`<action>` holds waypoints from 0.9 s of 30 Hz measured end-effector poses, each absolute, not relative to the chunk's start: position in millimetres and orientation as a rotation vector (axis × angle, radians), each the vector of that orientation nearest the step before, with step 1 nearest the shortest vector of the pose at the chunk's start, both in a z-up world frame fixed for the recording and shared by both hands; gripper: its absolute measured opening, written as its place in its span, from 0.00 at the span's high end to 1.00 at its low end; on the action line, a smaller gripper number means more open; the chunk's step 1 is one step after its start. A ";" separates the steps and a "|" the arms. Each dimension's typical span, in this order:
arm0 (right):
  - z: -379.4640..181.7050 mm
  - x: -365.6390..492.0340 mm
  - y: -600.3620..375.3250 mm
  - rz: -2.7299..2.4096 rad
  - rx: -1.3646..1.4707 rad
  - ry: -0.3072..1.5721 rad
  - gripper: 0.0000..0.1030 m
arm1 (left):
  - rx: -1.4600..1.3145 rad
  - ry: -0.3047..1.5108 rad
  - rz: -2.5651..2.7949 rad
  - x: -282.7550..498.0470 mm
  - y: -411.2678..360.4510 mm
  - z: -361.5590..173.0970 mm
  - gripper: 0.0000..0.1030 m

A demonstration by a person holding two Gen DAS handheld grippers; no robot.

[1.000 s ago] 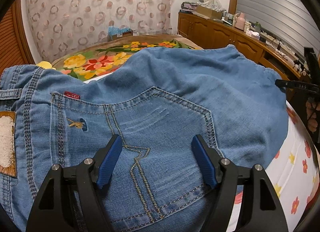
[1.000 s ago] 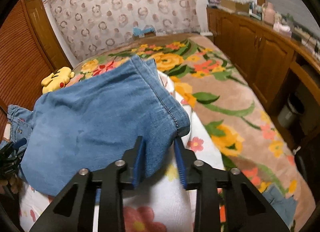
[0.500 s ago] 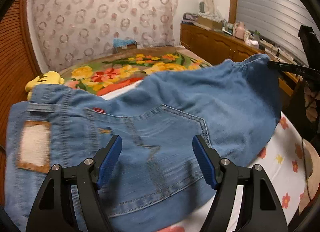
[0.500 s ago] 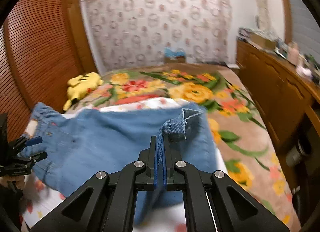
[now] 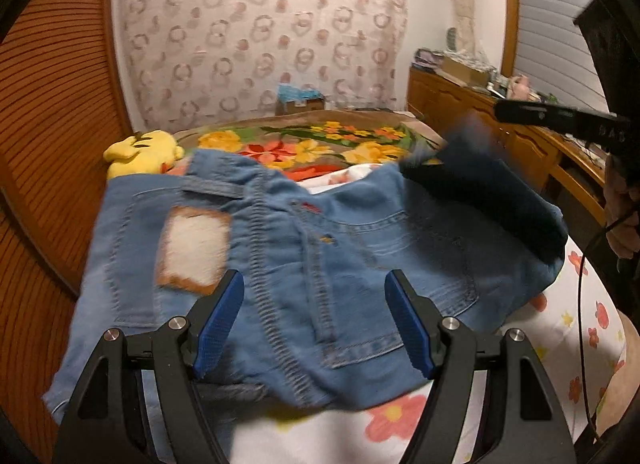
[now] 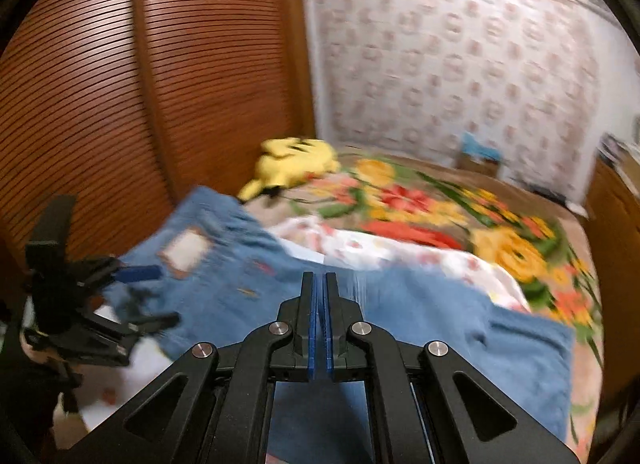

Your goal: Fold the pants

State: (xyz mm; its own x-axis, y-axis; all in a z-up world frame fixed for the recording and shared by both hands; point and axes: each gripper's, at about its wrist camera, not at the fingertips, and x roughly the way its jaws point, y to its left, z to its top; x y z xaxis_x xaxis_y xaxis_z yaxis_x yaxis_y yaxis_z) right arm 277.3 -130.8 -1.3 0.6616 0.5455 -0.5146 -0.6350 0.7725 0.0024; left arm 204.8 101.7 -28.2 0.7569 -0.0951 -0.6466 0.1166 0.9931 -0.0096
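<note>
Pants (image 5: 320, 264) lie on the white flowered sheet (image 5: 580, 324) at the bed's near edge, waist toward the left, where the plush (image 5: 140, 152) sits beyond. A second ago my right claw (image 6: 320, 324) stood open around the leg hem; now its jaws are shut on the denim and the leg end rides lifted toward the seat. My left claw (image 5: 316, 320) hangs wide open over the back pocket, gripping nothing. I judge the lengthwise fold is under way.

Motion blur smears the jeans (image 6: 248, 284) and floral blanket (image 6: 480, 224); denim between the fingers is indiscernible.
</note>
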 end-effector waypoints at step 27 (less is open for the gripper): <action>-32.6 296.7 -146.6 0.604 -0.209 0.585 0.97 | 0.056 0.770 -0.204 234.5 60.7 -50.2 0.28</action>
